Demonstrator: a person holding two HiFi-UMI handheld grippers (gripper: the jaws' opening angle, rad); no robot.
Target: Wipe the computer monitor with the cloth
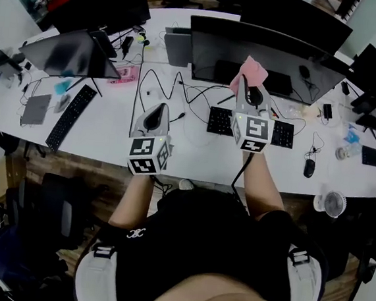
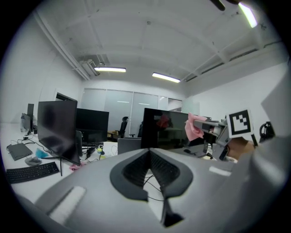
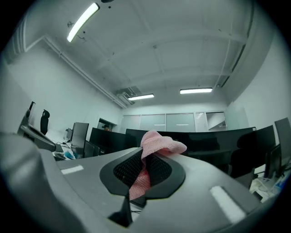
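A pink cloth (image 1: 250,72) is pinched in my right gripper (image 1: 247,85), which is raised in front of the wide black monitor (image 1: 277,52) at the desk's far side. In the right gripper view the cloth (image 3: 154,145) bunches out above the shut jaws, with the dark monitor (image 3: 218,136) behind it. My left gripper (image 1: 156,114) hangs lower and to the left over the white desk (image 1: 110,132), jaws together with nothing between them. The left gripper view shows the monitor (image 2: 166,129) ahead and the pink cloth (image 2: 194,127) in the right gripper off to the right.
A black keyboard (image 1: 218,121) lies under the monitor amid loose cables (image 1: 180,89). A second monitor (image 1: 72,52) and keyboard (image 1: 71,115) stand at the left, a mouse (image 1: 309,167) and small fan (image 1: 331,204) at the right. More screens line the back.
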